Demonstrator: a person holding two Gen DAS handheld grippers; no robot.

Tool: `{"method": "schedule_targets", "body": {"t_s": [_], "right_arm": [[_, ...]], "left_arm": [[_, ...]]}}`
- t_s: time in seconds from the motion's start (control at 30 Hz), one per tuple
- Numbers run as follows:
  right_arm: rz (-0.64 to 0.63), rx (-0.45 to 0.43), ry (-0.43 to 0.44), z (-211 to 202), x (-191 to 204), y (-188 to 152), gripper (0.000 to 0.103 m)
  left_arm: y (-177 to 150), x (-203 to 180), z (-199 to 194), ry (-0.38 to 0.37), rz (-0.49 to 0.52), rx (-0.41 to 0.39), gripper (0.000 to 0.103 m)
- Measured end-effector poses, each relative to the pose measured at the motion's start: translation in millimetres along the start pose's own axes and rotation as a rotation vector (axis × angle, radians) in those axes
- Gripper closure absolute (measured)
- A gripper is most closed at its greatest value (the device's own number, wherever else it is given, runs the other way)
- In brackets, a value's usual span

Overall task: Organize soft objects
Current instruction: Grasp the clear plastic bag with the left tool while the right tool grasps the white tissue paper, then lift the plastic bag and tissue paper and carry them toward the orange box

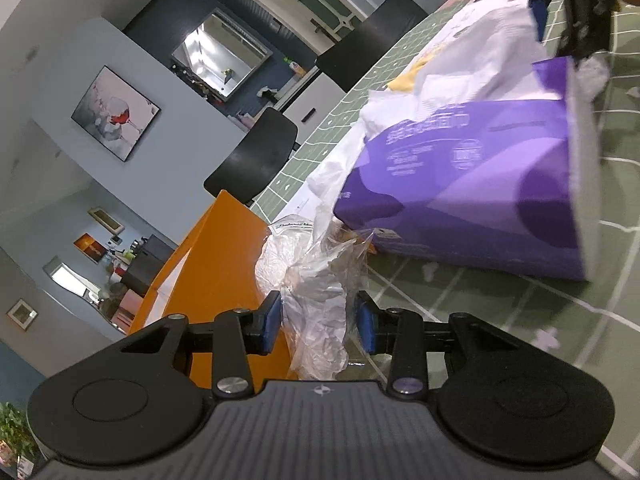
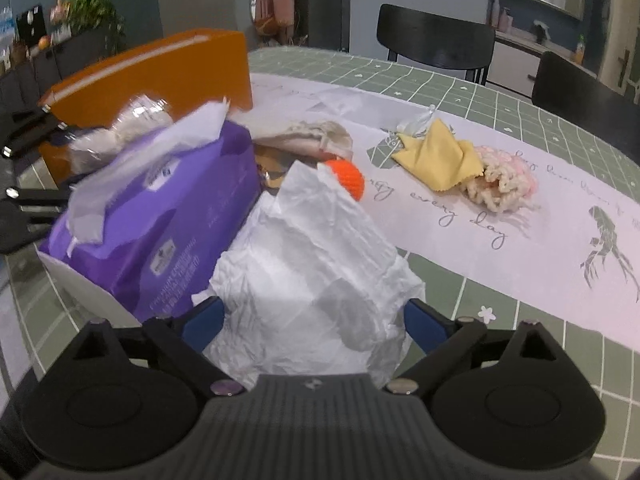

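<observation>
The left gripper [image 1: 319, 322] has its blue pads [image 1: 273, 320] pressed from both sides on a crumpled clear plastic bag [image 1: 316, 300], its jaws roughly half closed around the bunched film. Just beyond the bag stands an orange box [image 1: 208, 256], and to the right a purple tissue box [image 1: 472, 184] rests on the green checked tabletop [image 1: 500, 312]

The right gripper [image 2: 314, 322] stands wide, with a large crumpled white tissue [image 2: 316, 272] filling the space between its blue pads [image 2: 426, 330]; whether the pads actually press on it I cannot tell. The tissue rises beside the purple tissue box. Behind it lies an orange ball [image 2: 347, 178], and further right, on the pale printed runner [image 2: 520, 248], a yellow cloth [image 2: 436, 160] touches a fluffy cream and pink item [image 2: 504, 184]
</observation>
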State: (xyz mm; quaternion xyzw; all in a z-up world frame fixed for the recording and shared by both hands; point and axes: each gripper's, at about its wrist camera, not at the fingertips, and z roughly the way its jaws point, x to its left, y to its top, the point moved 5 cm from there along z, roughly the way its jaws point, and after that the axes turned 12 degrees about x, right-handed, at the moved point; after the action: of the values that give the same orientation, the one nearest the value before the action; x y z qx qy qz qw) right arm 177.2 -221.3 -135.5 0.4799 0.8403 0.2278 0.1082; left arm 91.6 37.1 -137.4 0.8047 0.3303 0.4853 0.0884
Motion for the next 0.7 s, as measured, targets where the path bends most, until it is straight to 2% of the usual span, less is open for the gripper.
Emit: {"method": "schedule_targets", "body": {"t_s": [0.03, 0.07, 0.1, 0.13, 0.17, 0.23, 0.33, 0.47, 0.6, 0.67, 0.7], "right_arm": [[-0.008, 0.006, -0.005, 0.7, 0.5, 0.6, 0.028], [-0.011, 0.012, -0.001, 0.8, 0.4, 1.0, 0.034], [-0.008, 0.017, 0.013, -0.2, 0.0, 1.6, 0.047], [-0.001, 0.022, 0.029, -2.0, -0.9, 1.8, 0.065], [0.003, 0.032, 0.043, -3.7, -1.5, 2.0, 0.075], [0.004, 0.06, 0.06, -11.1, -4.1, 3.0, 0.085], [0.012, 0.044, 0.026, -34.3, -15.8, 5.8, 0.087], [0.039, 0.068, -0.04, -58.0, -39.5, -1.5, 0.087], [0.076, 0.13, -0.041, -47.9, -49.1, -13.4, 0.085], [0.086, 0.145, -0.037, -38.8, -46.6, -14.6, 0.081], [0.091, 0.15, -0.028, -34.4, -44.2, -14.8, 0.075]], "left_arm": [[-2.1, -0.8, -2.9, 0.002, -0.001, 0.0, 0.059], [-3.8, -1.1, -5.3, 0.003, -0.006, -0.001, 0.059], [-4.9, -0.1, -6.5, 0.001, -0.013, -0.003, 0.059], [-6.7, -1.0, -8.6, -0.005, -0.021, -0.005, 0.059], [-7.8, -1.1, -9.9, -0.01, -0.025, -0.007, 0.059], [-10.8, -3.5, -14.8, -0.021, -0.032, -0.014, 0.059], [-16.6, -3.7, -24.8, -0.055, -0.059, -0.02, 0.059], [-28.0, -3.3, -36.6, -0.1, -0.108, -0.007, 0.059], [-37.8, -5.6, -48.1, -0.131, -0.178, -0.022, 0.059], [-40.9, -3.7, -47.4, -0.13, -0.222, -0.028, 0.058], [-41.7, -3.1, -47.1, -0.124, -0.233, -0.029, 0.056]]}}
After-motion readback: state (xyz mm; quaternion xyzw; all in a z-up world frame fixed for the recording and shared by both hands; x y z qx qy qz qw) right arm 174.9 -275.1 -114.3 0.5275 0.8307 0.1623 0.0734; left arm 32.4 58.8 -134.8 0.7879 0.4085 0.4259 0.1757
